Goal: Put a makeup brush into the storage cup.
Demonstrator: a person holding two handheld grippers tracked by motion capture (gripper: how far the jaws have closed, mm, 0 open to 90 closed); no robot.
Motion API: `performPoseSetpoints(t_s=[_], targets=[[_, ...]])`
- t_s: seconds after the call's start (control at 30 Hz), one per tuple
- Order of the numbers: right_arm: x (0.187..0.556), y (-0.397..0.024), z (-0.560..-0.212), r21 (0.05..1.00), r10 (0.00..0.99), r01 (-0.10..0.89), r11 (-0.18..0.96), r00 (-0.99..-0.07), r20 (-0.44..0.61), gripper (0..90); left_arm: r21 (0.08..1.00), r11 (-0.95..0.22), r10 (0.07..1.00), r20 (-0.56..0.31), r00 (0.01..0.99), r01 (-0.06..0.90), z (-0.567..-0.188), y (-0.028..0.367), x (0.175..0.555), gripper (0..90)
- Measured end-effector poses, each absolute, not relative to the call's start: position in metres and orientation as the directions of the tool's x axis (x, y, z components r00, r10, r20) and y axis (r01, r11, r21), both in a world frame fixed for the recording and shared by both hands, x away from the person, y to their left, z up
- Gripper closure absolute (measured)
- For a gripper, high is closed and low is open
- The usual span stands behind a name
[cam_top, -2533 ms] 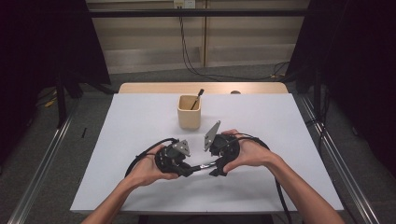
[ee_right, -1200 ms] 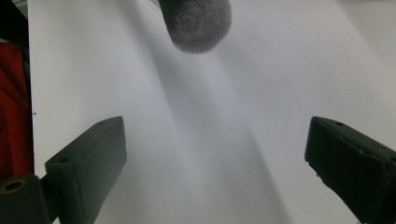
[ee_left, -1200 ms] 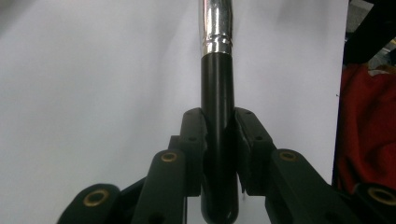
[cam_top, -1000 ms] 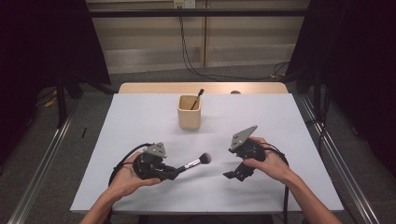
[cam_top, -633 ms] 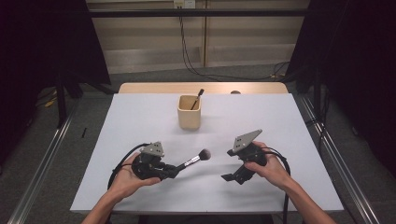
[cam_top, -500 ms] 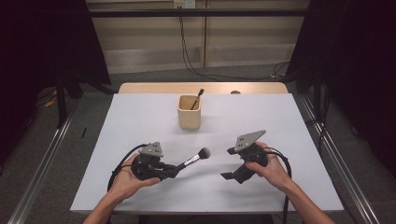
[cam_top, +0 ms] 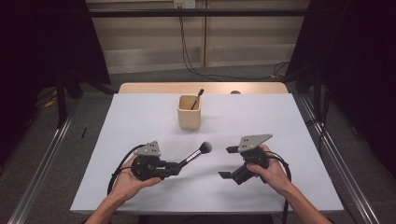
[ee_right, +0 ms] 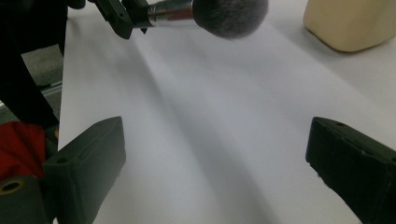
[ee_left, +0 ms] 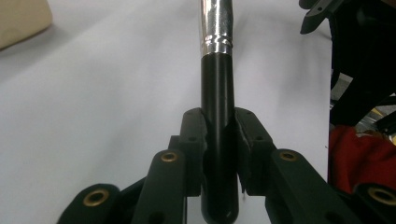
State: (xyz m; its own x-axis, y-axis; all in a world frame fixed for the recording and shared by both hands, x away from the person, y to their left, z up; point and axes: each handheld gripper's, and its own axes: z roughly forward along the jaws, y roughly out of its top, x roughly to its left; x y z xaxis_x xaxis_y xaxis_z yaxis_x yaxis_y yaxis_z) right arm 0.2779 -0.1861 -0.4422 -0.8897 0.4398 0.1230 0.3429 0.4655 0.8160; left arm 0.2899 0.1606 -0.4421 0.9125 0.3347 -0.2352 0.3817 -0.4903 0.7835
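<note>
White table (cam_top: 140, 121) in dark-curtained room, beige cup (cam_top: 189, 112) far centre; left gripper (cam_top: 176, 166) clamps makeup brush (cam_top: 198, 151) near-left, steel ferrule clear in left gripper view; right gripper (cam_top: 227, 162) gaping, empty, near-right.

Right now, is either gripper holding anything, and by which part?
The left gripper is shut on the black-handled makeup brush with the silver ferrule, gripping the butt end of its handle. The right gripper is open and holds nothing.

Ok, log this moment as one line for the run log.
left gripper: shut on makeup brush, bristles toward cup | right gripper: jaws open, nothing held | cup: upright, one brush inside | table
</note>
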Motion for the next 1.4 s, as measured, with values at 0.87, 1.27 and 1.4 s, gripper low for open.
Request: performPoseSetpoints(t_s=[0.87,1.27,1.4], targets=[[0.276,-0.178,-0.445,0.911,0.434,0.298,0.284,-0.888,0.156,4.0,0.906,-0.323,0.296,-0.177,0.939,0.273,-0.440,0.160,0.288,74.7],[0.272,-0.173,-0.433,0.958,0.376,0.246,0.151,-0.910,0.174,1.3,0.935,-0.260,0.292,-0.164,0.942,0.243,-0.429,0.148,0.290,74.7],[0.273,-0.171,-0.426,0.962,0.402,0.246,0.119,-0.898,0.180,1.9,0.941,-0.253,0.289,-0.147,0.946,0.224,-0.422,0.141,0.294,74.7]])
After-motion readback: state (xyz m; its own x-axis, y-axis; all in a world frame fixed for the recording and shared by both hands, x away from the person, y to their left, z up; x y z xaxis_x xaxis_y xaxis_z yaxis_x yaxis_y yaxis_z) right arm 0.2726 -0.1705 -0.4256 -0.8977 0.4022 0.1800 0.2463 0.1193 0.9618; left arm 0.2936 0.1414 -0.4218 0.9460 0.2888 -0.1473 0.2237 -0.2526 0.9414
